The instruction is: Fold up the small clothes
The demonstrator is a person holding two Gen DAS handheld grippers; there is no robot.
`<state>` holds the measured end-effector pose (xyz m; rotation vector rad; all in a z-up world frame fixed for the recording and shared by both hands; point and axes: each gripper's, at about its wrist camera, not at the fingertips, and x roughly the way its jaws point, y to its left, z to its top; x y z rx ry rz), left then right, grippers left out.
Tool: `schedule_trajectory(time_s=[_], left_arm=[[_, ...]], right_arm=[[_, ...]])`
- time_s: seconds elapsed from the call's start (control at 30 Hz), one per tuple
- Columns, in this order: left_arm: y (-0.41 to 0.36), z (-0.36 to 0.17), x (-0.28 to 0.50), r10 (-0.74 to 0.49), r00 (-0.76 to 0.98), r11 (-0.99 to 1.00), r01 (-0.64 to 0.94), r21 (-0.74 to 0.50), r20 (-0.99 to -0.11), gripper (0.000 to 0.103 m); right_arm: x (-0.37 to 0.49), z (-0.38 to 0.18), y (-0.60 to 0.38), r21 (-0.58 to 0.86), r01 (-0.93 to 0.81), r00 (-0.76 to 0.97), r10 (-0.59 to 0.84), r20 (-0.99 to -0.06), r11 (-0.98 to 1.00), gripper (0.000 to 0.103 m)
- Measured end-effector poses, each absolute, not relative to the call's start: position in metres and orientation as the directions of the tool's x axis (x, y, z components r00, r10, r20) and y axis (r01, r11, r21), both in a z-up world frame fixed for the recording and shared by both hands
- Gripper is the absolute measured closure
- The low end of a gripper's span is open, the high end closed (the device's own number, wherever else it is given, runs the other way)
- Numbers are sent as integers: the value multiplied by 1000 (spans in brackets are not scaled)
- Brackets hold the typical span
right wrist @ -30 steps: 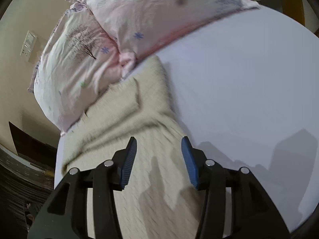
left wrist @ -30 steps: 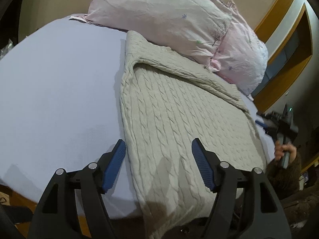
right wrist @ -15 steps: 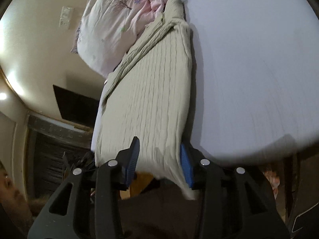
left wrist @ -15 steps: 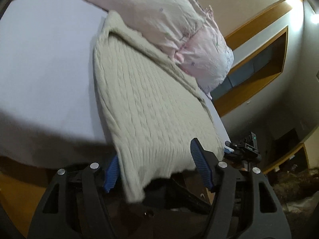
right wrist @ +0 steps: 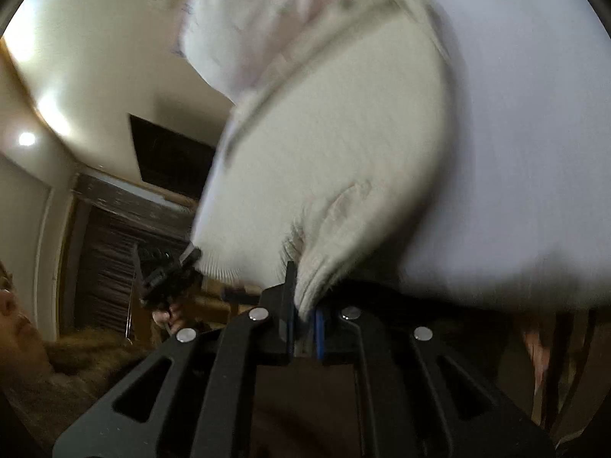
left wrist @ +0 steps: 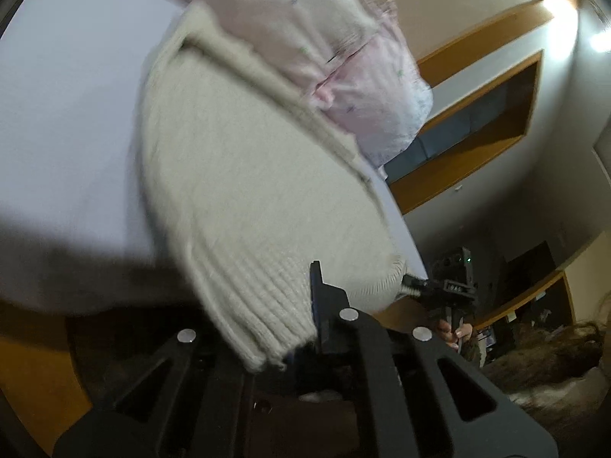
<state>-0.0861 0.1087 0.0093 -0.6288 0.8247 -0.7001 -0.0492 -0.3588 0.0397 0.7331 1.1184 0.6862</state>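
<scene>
At the near edge of the bed (left wrist: 57, 122), both grippers are clamping the ribbed hem of the cream knit sweater (left wrist: 248, 175): the left gripper (left wrist: 301, 328) is pinching one corner, the right gripper (right wrist: 303, 324) the other. The sweater's upper half is lying against the pink pillows (left wrist: 355, 61). Thick, soft and floppy, it is probably sagging between grips, so the corners look the best hold.

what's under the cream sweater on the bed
Under the cream sweater a pale lilac bedsheet shows on both sides. Pink pillows sit behind its far end. The sheet directly beneath is covered. Both tools, left and right, grip its hem.
</scene>
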Motion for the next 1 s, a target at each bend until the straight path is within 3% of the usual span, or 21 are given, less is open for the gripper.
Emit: schedule_trajectory(time_s=[0.13, 0.27, 0.5, 0.8, 0.87, 0.93, 0.97, 1.0], left_arm=[[119, 59, -37, -693, 598, 677, 349, -648, -403, 97], [130, 77, 65, -561, 708, 762, 239, -602, -429, 97], [116, 42, 199, -434, 688, 837, 69, -542, -581, 98], [119, 22, 235, -428, 633, 830, -5, -557, -645, 97], [117, 23, 236, -429, 623, 834, -3, -551, -654, 94], [116, 28, 233, -448, 622, 825, 11, -565, -642, 85], [118, 31, 229, -463, 624, 815, 21, -579, -630, 77], [119, 37, 225, -459, 635, 814, 20, -581, -622, 50]], right_arm=[[16, 96, -368, 801, -208, 468, 776, -422, 561, 96], [103, 106, -379, 807, -165, 623, 695, -360, 567, 96], [227, 51, -377, 798, 94, 655, 567, -500, 596, 96], [247, 9, -383, 821, 226, 704, 494, -510, 524, 92], [244, 7, -384, 823, 233, 710, 487, -509, 518, 78], [245, 12, -384, 827, 206, 720, 492, -490, 522, 42], [247, 16, -381, 827, 191, 723, 494, -483, 529, 34], [245, 22, -379, 816, 175, 729, 484, -483, 551, 21]])
